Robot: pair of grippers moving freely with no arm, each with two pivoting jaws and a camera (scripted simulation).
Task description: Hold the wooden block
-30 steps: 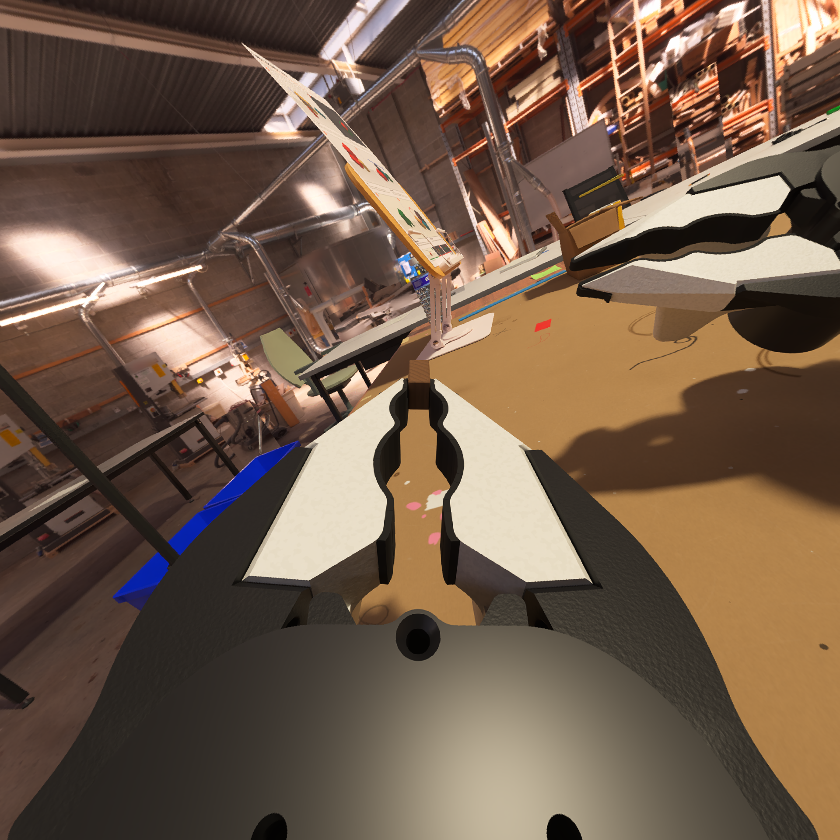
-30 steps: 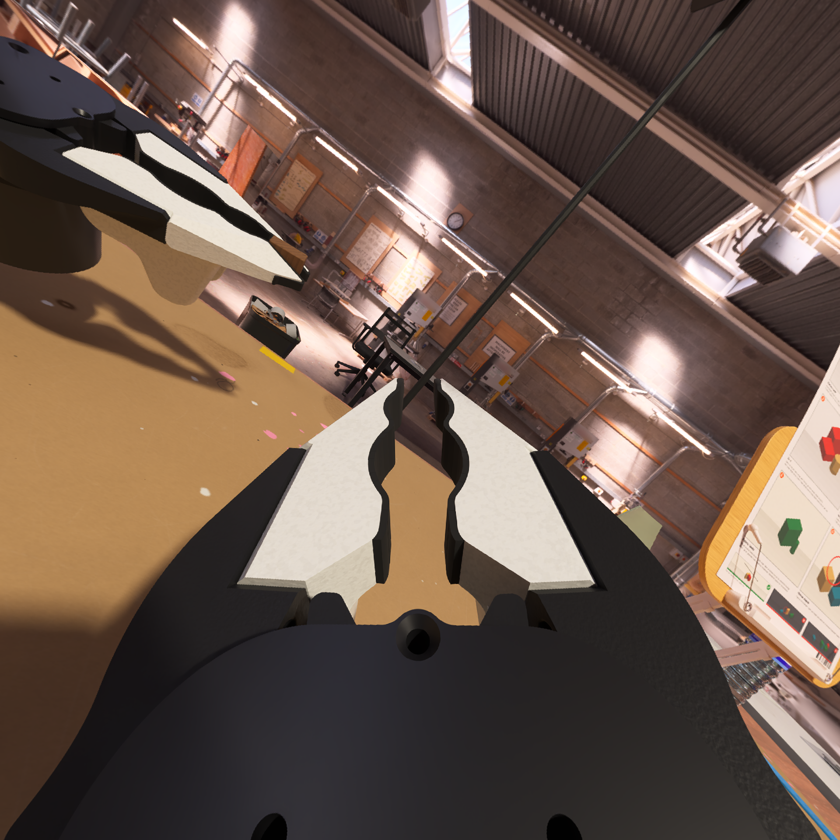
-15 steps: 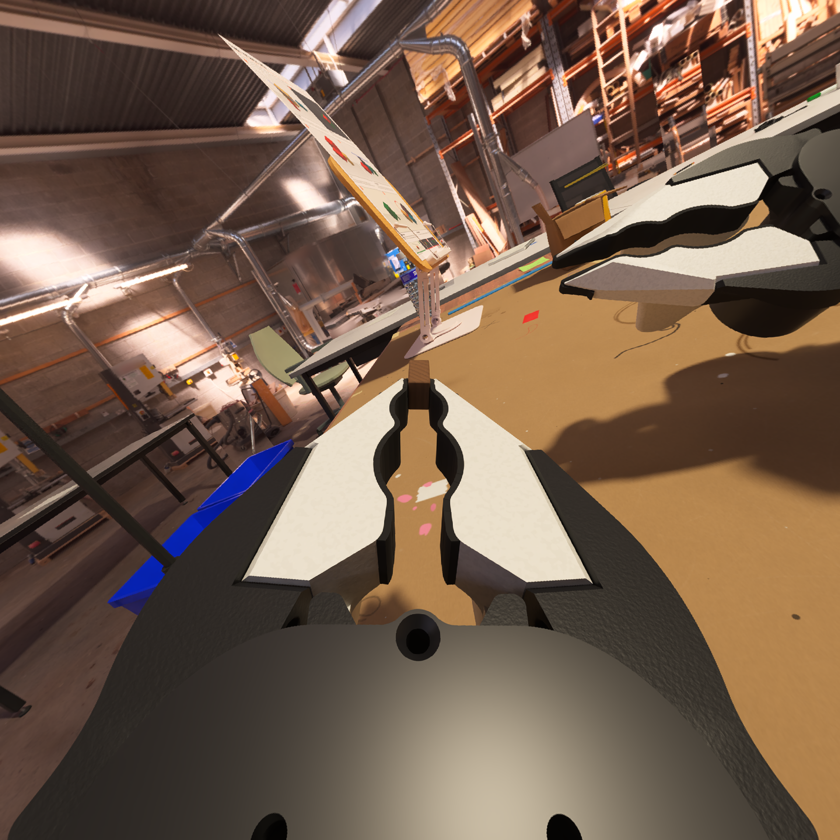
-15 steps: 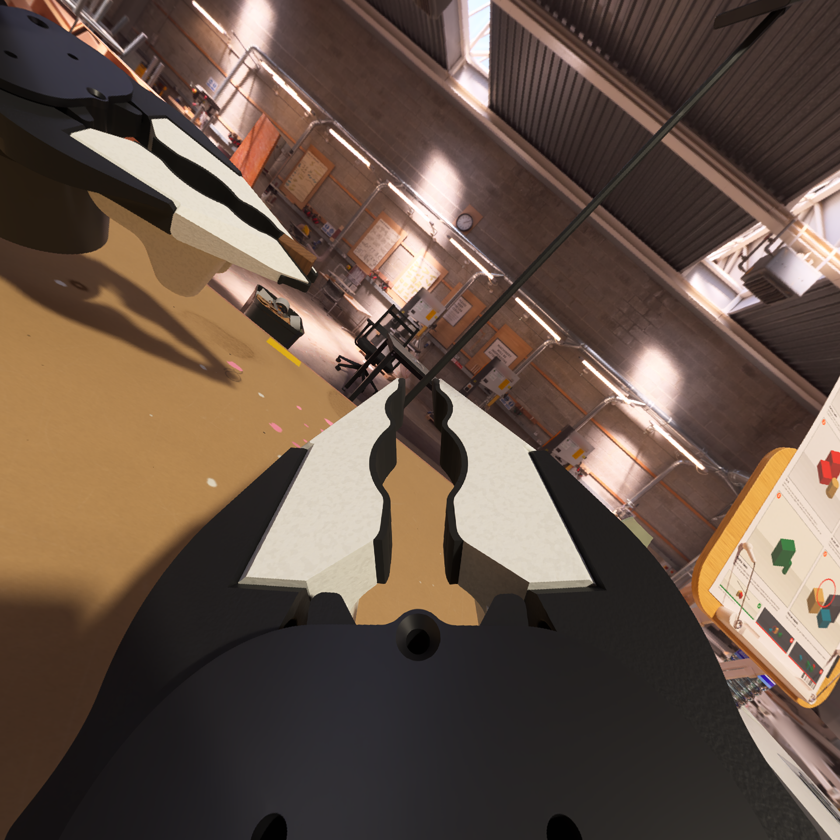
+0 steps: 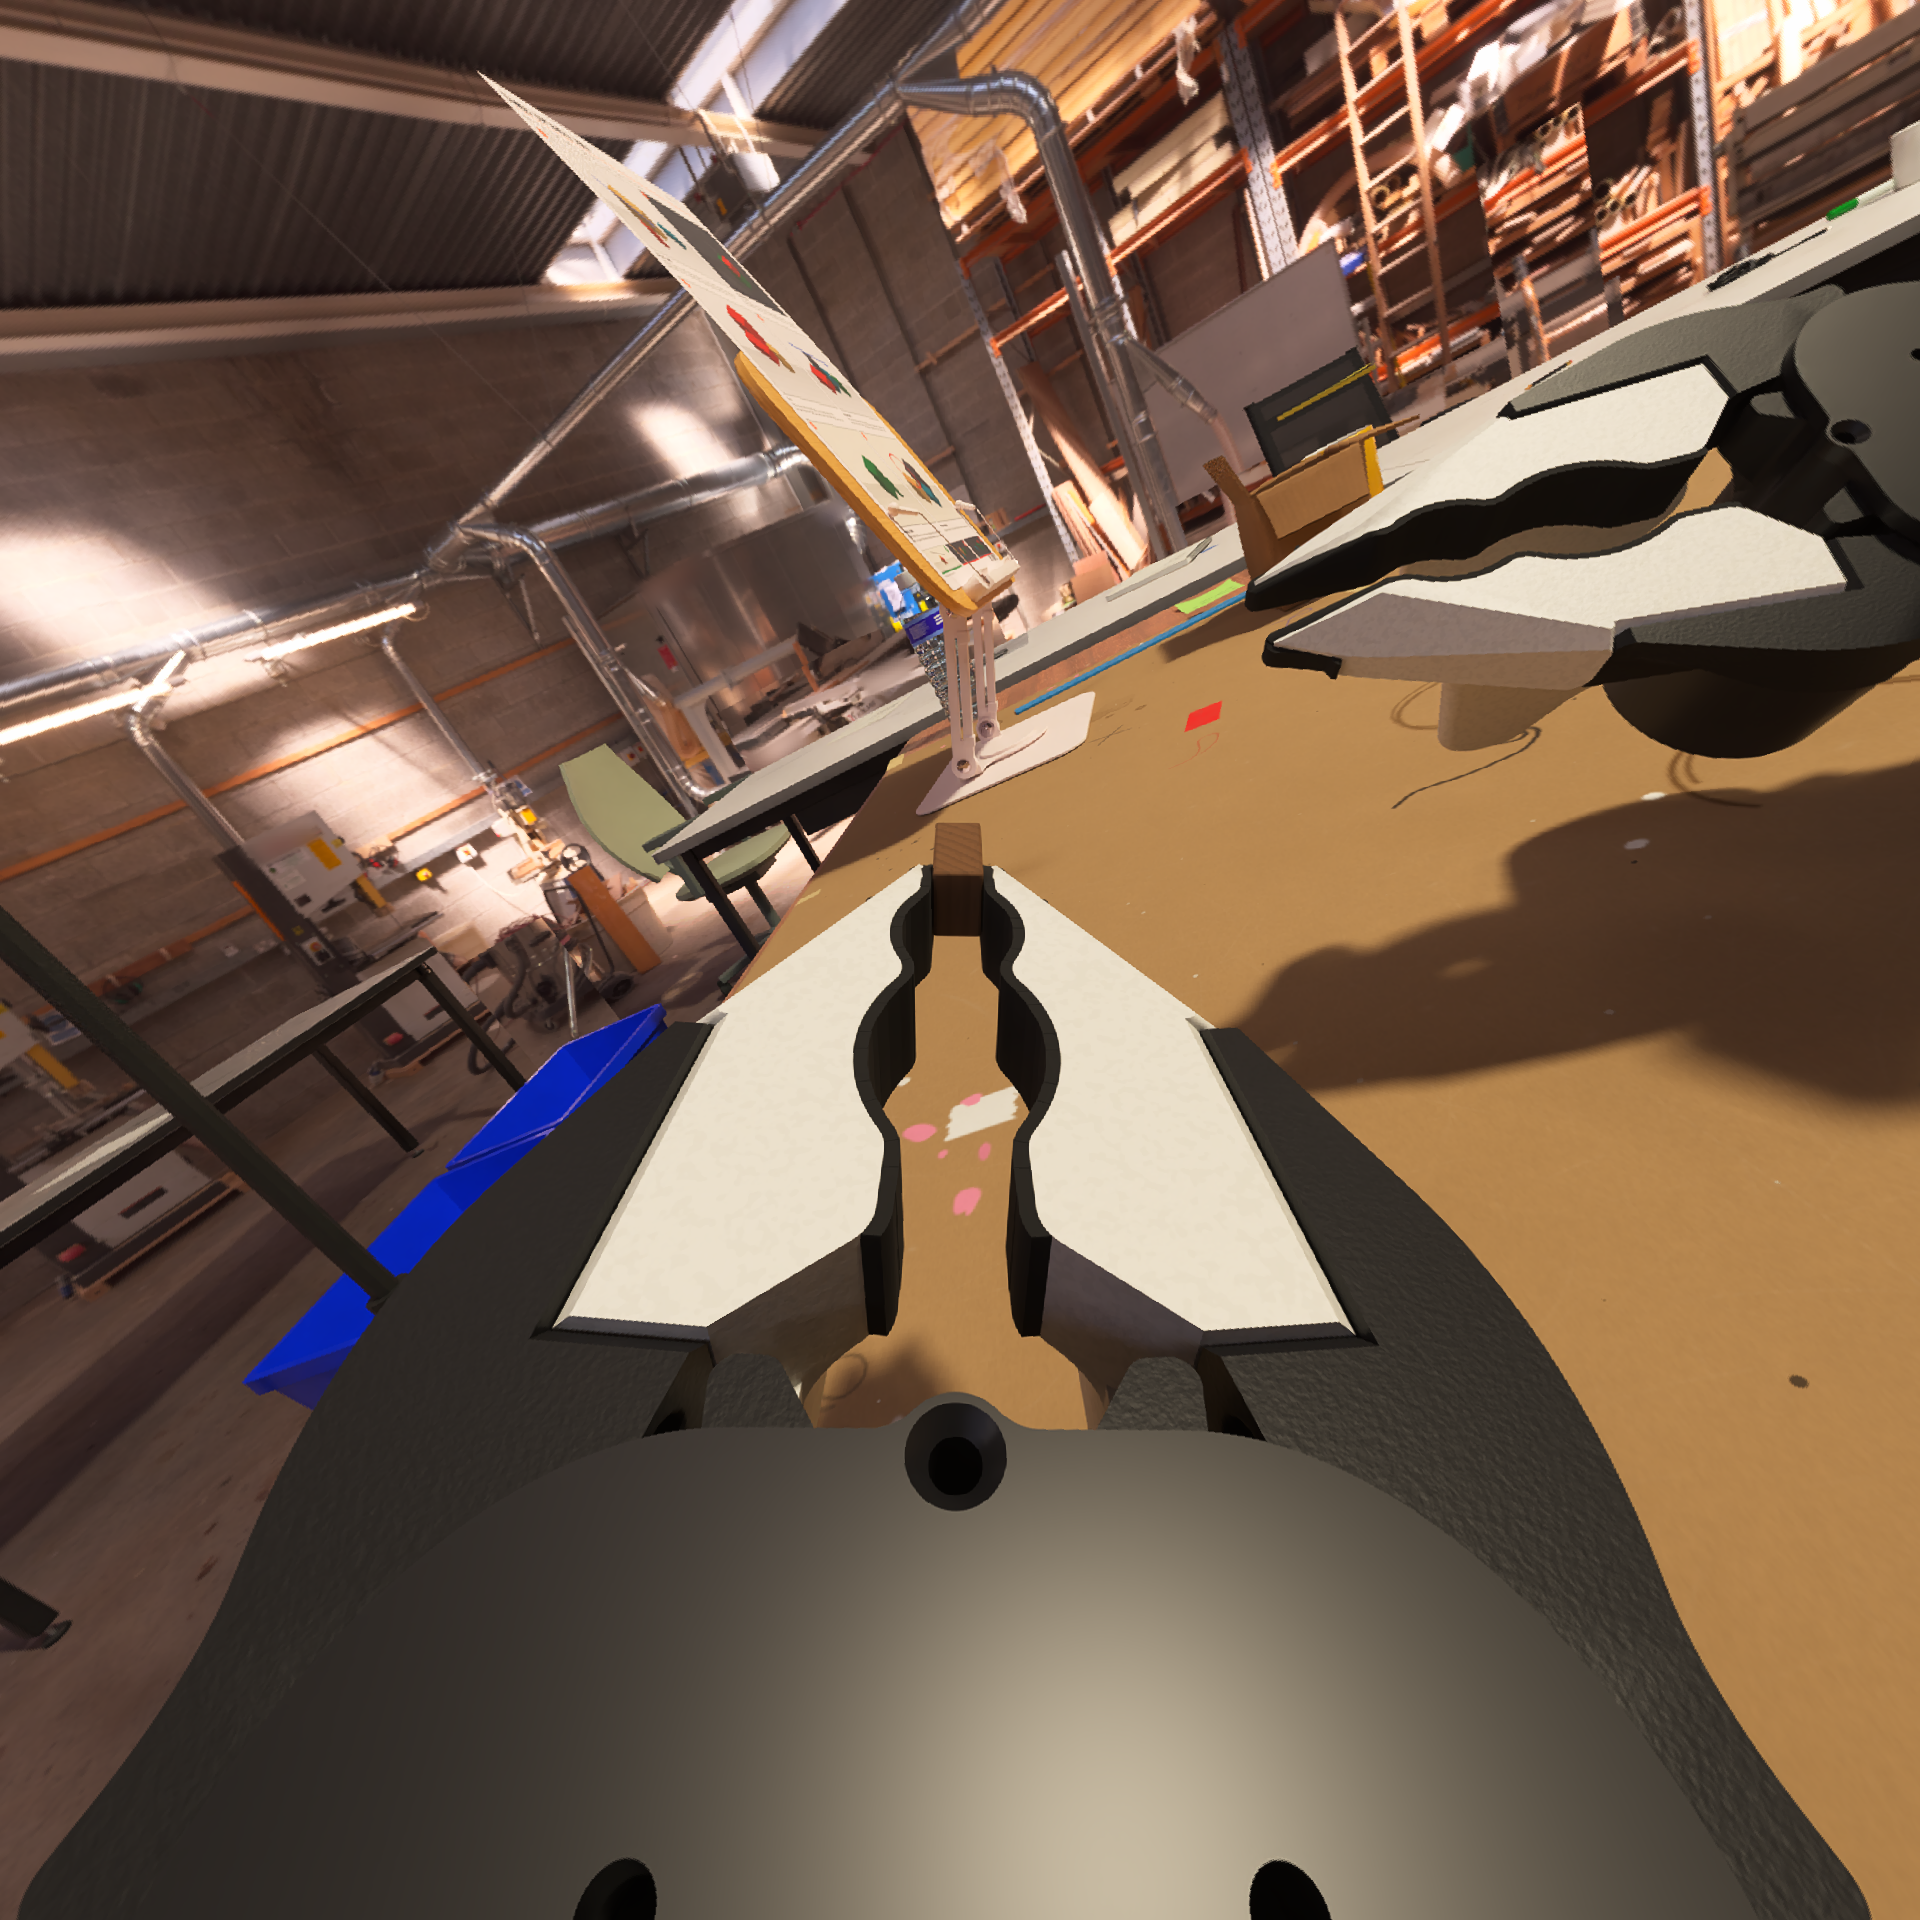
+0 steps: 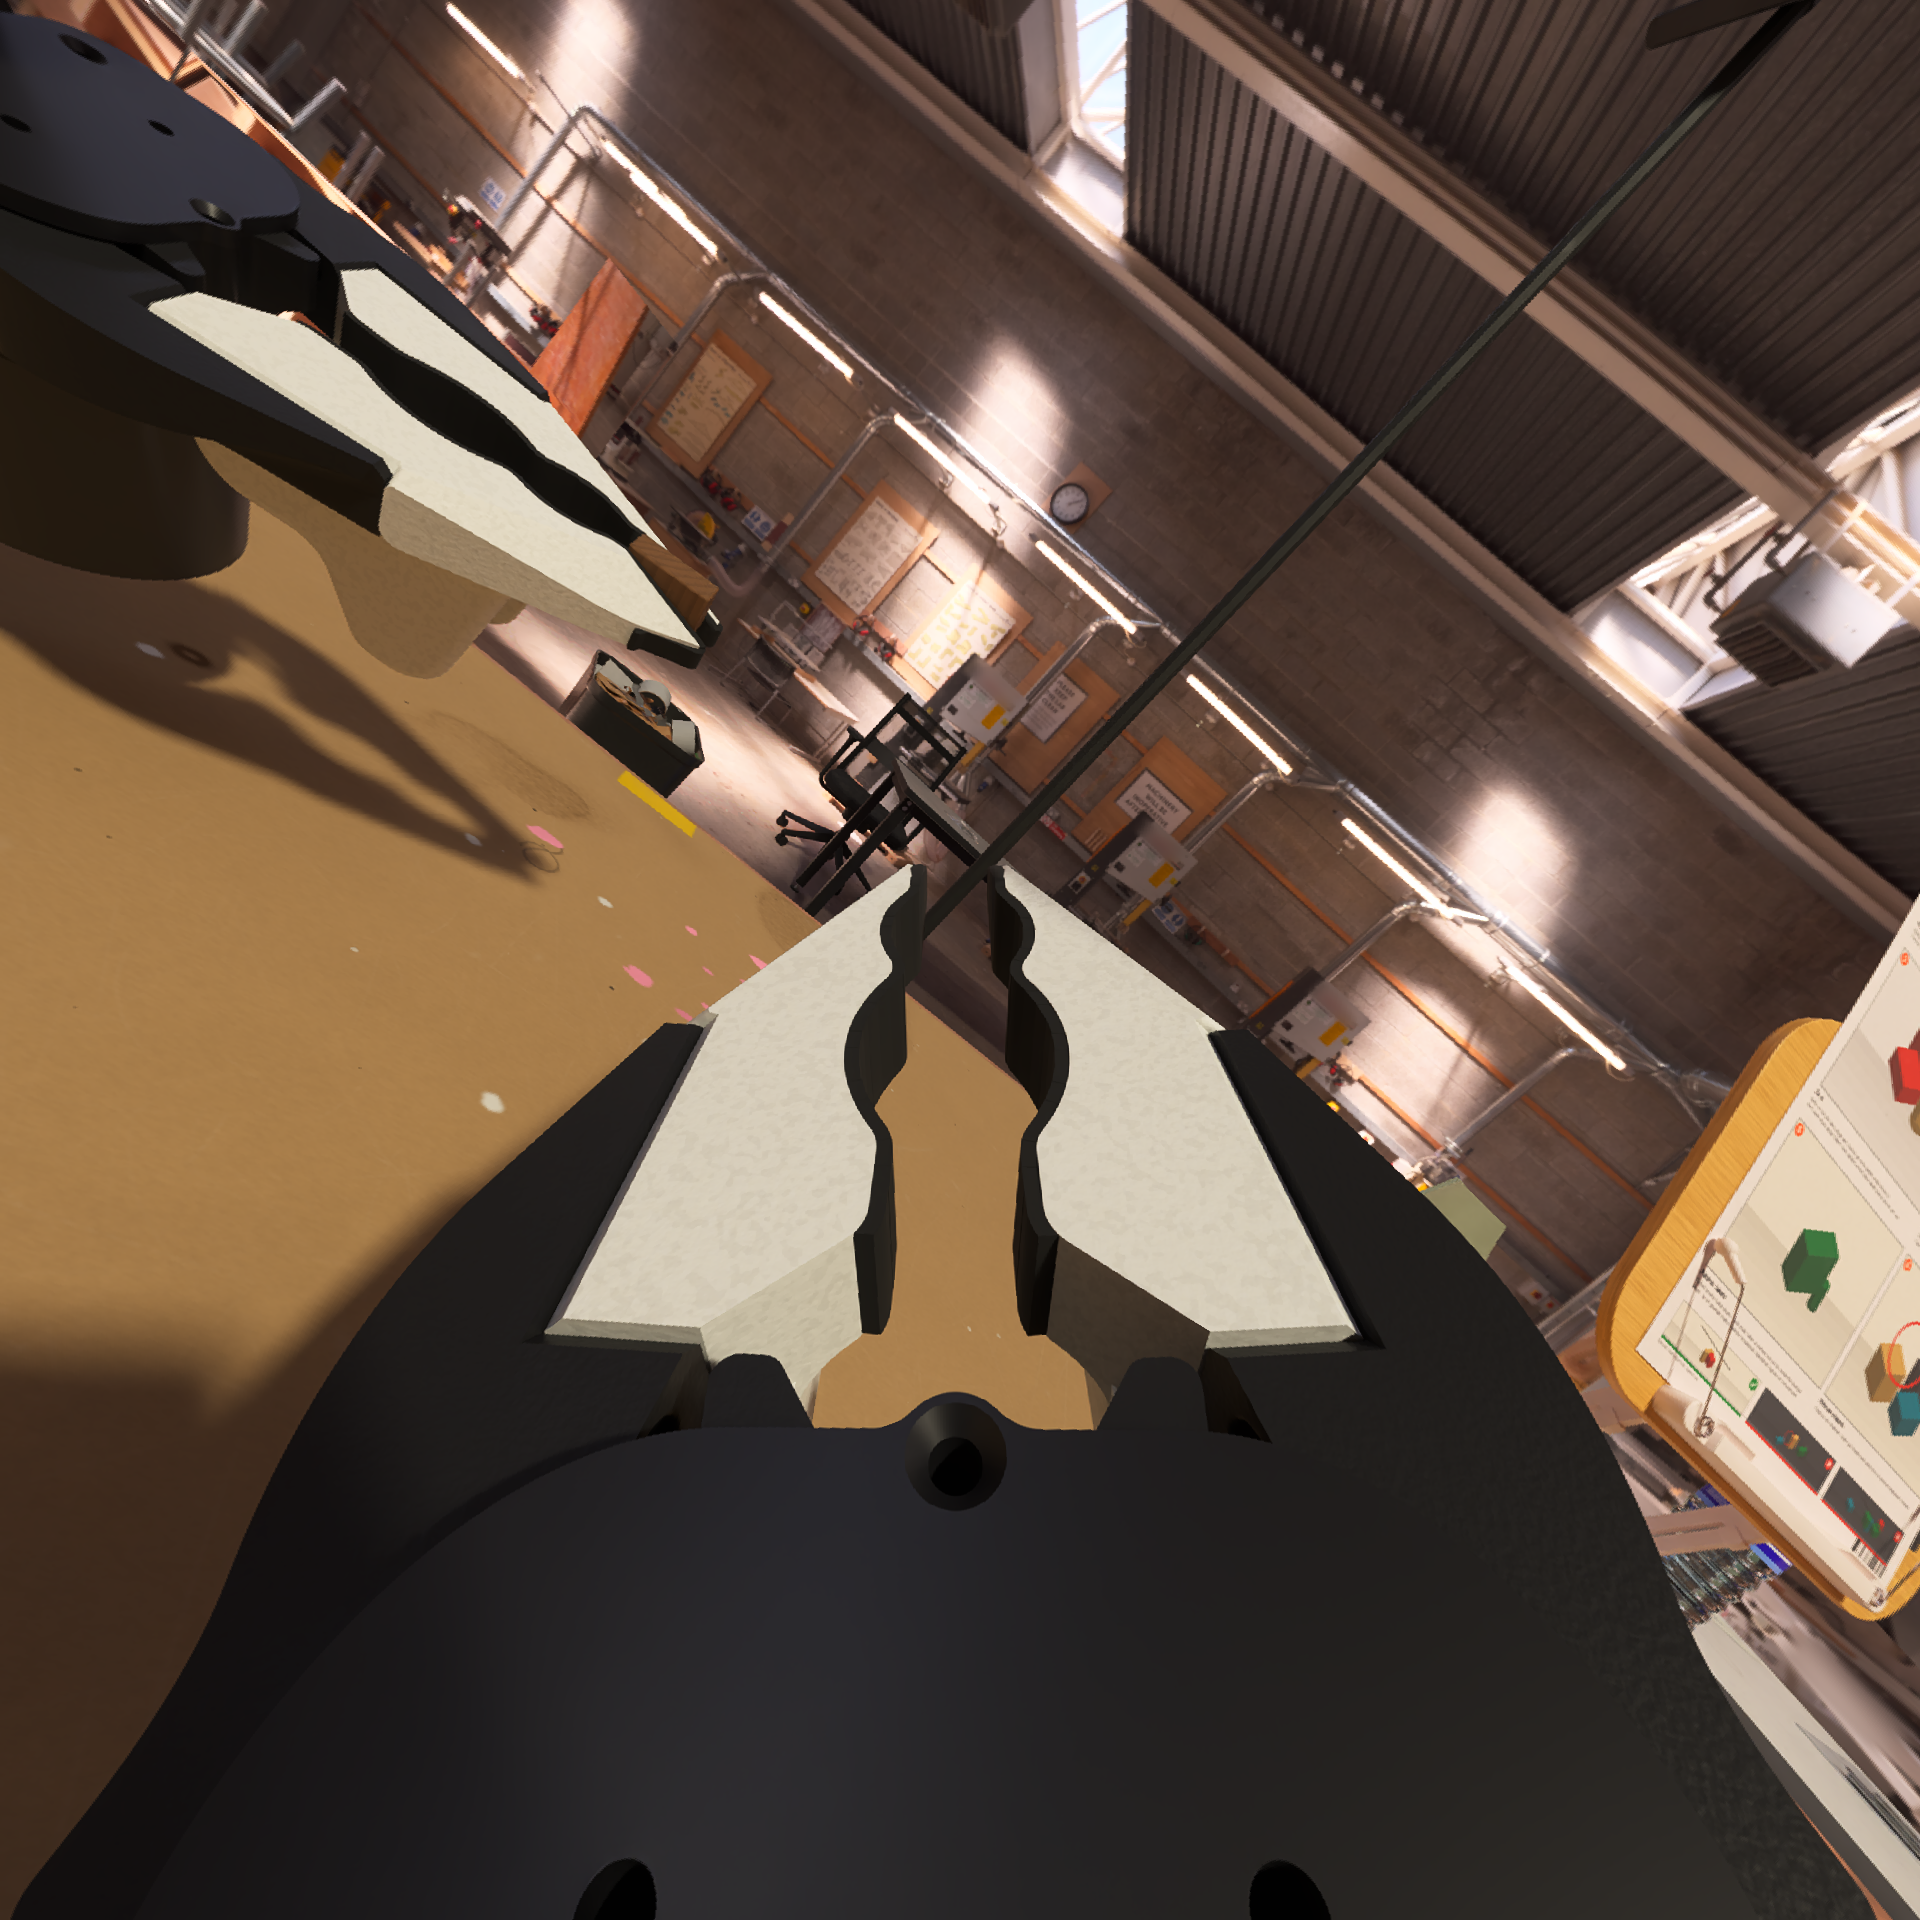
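Note:
A small wooden block (image 5: 957, 883) is clamped between the tips of my left gripper (image 5: 957, 902), above the brown table (image 5: 1455, 1195). It also shows in the right wrist view (image 6: 673, 569), at the tips of the left gripper (image 6: 670, 590) in the upper left. My right gripper (image 6: 954, 883) has its jaws a little apart with nothing between them. It hovers over the table near its far edge. In the left wrist view the right gripper (image 5: 1262, 627) is at the upper right, pointing left.
A picture board on a white stand (image 5: 862, 436) stands at the table's far edge; it also shows in the right wrist view (image 6: 1787, 1320). A small red square (image 5: 1203, 715) lies on the table. A blue bin (image 5: 499, 1153) sits below the table's left edge.
Both views have drifted slightly, and the board has slid a little in each. The left gripper still clamps the block. The right gripper's jaws are unchanged.

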